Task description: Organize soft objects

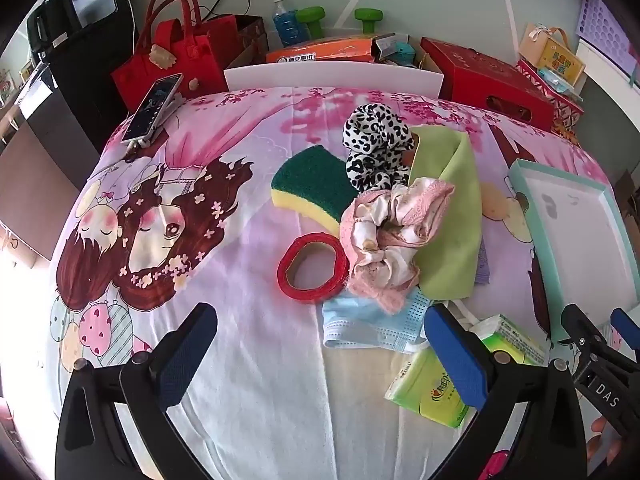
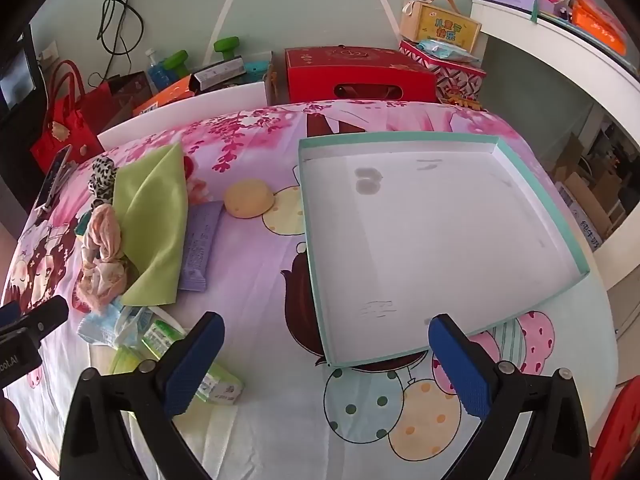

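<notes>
Pink-printed bedsheet [image 1: 248, 320] carries the soft pile: a pink-and-white cloth bundle [image 1: 390, 236] at the centre, touching a green cloth [image 1: 448, 216] at its 3 o'clock, a leopard-print piece [image 1: 374, 148] at 12, a green-and-yellow sponge [image 1: 312, 188] at 10, a red tape ring [image 1: 312, 268] at 8 and a blue face mask [image 1: 372, 326] at 6. Teal-rimmed tray [image 2: 560, 208] lies well apart, holding nothing. Left gripper [image 1: 320, 352] and right gripper [image 2: 326, 364] both hover with jaws spread wide, grasping nothing.
</notes>
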